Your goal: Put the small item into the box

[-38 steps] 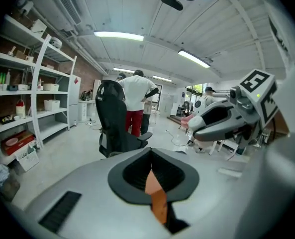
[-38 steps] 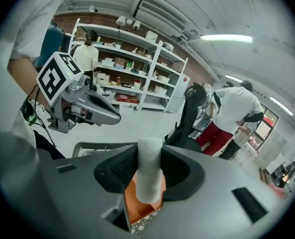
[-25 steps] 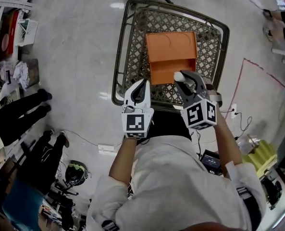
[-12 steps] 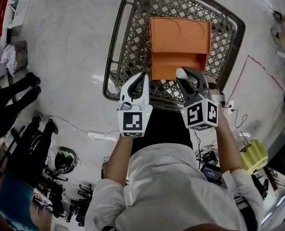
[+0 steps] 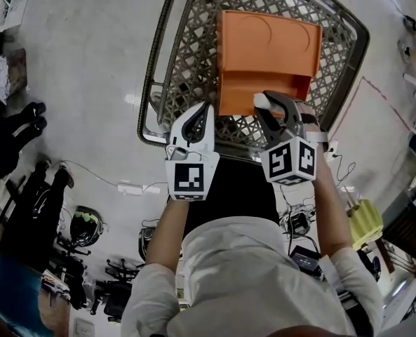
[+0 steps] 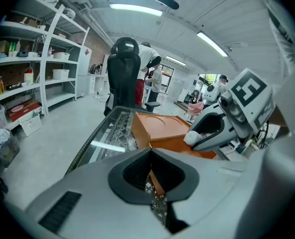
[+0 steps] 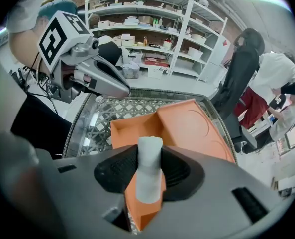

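An orange box [image 5: 267, 44] lies open in a metal mesh shopping cart [image 5: 155, 69], its lid folded back behind the compartment. My right gripper [image 5: 264, 104] is shut on a small white item [image 5: 261, 101] and holds it just above the box's near edge. In the right gripper view the white item [image 7: 150, 156] stands upright between the jaws of the right gripper [image 7: 149, 178], with the open compartment [image 7: 135, 128] right behind it. My left gripper [image 5: 205, 114] hovers over the cart's near rim, left of the box, shut and holding nothing. The left gripper view shows the box [image 6: 159, 128] and the white item [image 6: 191, 138].
Storage shelves [image 7: 152, 29] line one wall. A black office chair [image 6: 123, 78] and standing people [image 6: 149, 76] are beyond the cart. Cables, a helmet [image 5: 85, 227] and bags lie on the floor at my left, and a person's dark legs [image 5: 11, 135] stand there too.
In the head view the cart and orange box have shifted up and grown larger. Both grippers keep their stance, and the right one still grips the white item at the box's near edge.
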Demonstrator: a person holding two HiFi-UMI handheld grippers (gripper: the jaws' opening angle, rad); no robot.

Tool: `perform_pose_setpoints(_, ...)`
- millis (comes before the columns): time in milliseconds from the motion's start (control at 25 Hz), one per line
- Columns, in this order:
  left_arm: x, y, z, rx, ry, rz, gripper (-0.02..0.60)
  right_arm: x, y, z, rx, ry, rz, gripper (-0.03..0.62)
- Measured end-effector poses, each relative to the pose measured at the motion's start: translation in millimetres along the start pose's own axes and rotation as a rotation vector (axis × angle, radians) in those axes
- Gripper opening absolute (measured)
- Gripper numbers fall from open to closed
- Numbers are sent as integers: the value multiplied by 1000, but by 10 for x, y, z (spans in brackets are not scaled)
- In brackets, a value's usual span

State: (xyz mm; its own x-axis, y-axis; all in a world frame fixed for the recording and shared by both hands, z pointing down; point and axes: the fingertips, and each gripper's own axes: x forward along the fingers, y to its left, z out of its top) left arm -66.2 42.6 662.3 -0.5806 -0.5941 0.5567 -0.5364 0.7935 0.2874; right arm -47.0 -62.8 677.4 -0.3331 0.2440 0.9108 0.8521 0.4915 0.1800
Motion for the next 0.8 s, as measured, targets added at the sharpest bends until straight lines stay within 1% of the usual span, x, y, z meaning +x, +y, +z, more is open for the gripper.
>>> perform_pose_setpoints(200, 64, 56, -133, -15, -11, 21, 8, 239, 52, -58, 16, 11, 23, 130)
perform_pose_setpoints(320, 67, 109, -208, -27, -2, 25, 8, 344, 86, -66, 22, 17, 28, 130)
perform_pose_setpoints(440, 104, 157, -237, -47, -24, 36, 8, 423, 65, -27, 25, 6, 25, 130)
perform_pose_setpoints(800, 139, 84, -388, -52, -1, 6, 8, 521, 98, -34, 34, 12, 51, 132)
